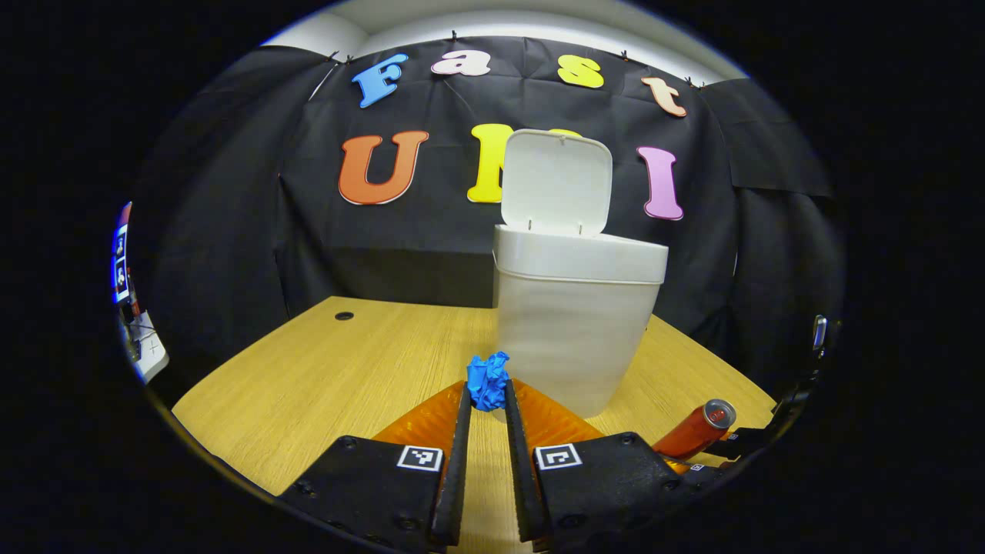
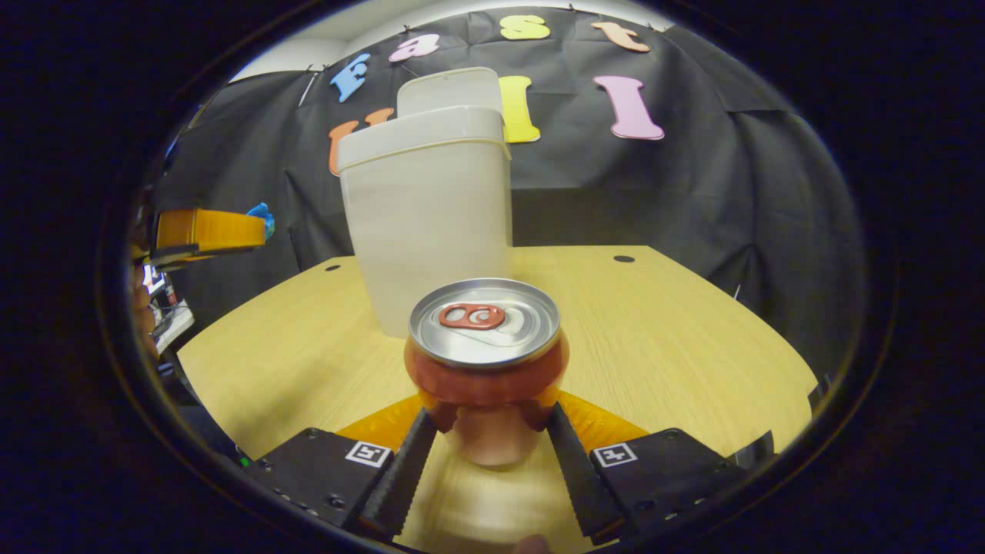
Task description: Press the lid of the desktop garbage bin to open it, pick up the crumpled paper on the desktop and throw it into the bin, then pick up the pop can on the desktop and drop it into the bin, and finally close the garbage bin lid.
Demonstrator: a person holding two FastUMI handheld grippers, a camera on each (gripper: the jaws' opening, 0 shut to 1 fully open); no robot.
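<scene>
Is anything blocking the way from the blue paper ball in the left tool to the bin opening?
Nothing visible does. The left tool is shut on the crumpled blue paper ball, and the white plastic bin stands just beyond it with its hinged lid raised. The bin's rim sits higher than the paper, so it likely needs lifting over.

Right gripper view: the right gripper point(image 2: 486, 431) holds a red pop can point(image 2: 486, 362), one finger pressing on each side of its body, silver top and red pull tab facing the camera. Beyond the can, a white garbage bin point(image 2: 427, 223) stands on the wooden desktop point(image 2: 677, 338), lid point(image 2: 450, 88) raised. At far left, the left gripper point(image 2: 258, 223) holds blue crumpled paper point(image 2: 262, 215) above desktop level.
</scene>
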